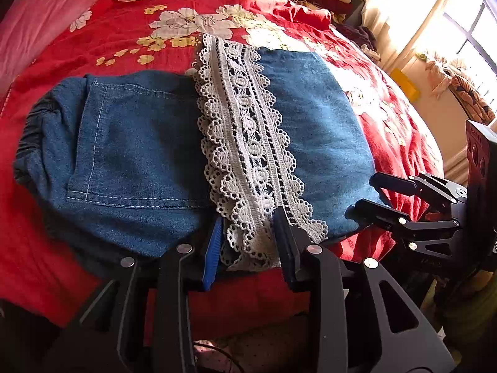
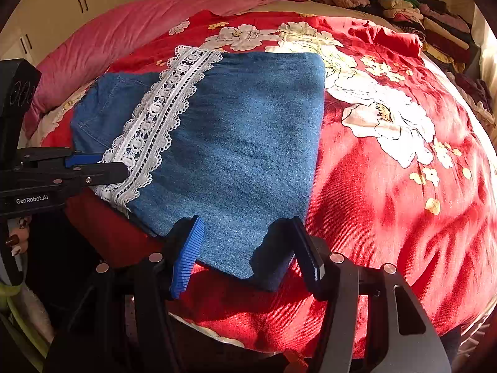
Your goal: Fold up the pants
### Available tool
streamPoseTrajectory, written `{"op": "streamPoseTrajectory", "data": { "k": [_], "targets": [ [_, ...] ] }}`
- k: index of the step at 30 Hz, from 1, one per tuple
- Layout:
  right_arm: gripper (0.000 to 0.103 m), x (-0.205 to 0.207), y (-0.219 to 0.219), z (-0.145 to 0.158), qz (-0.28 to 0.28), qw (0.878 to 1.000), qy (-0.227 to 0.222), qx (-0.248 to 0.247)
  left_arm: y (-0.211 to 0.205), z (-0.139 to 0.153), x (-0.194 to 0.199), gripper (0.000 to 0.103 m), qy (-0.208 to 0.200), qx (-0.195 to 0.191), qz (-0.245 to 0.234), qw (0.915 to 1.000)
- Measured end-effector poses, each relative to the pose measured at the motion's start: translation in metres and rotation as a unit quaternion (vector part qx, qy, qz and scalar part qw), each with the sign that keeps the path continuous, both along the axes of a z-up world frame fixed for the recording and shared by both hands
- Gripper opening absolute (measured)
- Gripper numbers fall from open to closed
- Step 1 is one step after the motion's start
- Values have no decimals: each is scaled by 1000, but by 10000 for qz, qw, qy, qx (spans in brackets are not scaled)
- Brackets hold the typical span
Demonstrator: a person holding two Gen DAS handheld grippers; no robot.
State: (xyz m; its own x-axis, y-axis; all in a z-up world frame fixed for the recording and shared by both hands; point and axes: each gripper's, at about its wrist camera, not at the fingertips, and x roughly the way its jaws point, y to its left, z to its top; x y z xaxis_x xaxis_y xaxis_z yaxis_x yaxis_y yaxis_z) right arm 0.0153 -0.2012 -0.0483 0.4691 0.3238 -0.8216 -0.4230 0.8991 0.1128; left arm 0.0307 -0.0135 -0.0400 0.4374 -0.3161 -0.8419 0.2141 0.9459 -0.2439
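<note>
Blue denim pants [image 1: 139,143] lie folded across a red flowered bedspread [image 1: 118,34], with a white lace hem [image 1: 245,130] laid over their middle. My left gripper [image 1: 250,227] is at the near end of the lace, and its pads press the bunched lace between them. In the right wrist view the same pants [image 2: 236,143] and lace hem [image 2: 155,118] appear, with the left gripper [image 2: 113,163] at the left. My right gripper [image 2: 248,222] holds the near denim corner, which puckers against its right finger. It also shows in the left wrist view as the right gripper [image 1: 363,194].
A pink quilt [image 2: 124,40] lies along the bed's far left. Stacked folded clothes [image 2: 428,21] fill the far right corner. Cupboard doors [image 2: 84,3] stand behind, and a bright window [image 1: 466,31] is at the right. The bed's near edge [image 2: 217,332] runs just under both grippers.
</note>
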Motion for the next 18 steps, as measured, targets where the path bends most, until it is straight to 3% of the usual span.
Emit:
{"op": "streamPoseTrajectory", "data": {
  "k": [9,18],
  "targets": [
    [58,-5,-13,20,-165,9992,-176,304,-2,7,-4,33,-106,86,11,9999],
    [72,-9,-22,30,-291,9984,-264,399,-1,17,-9,42,-227,109,29,9997]
  ]
}}
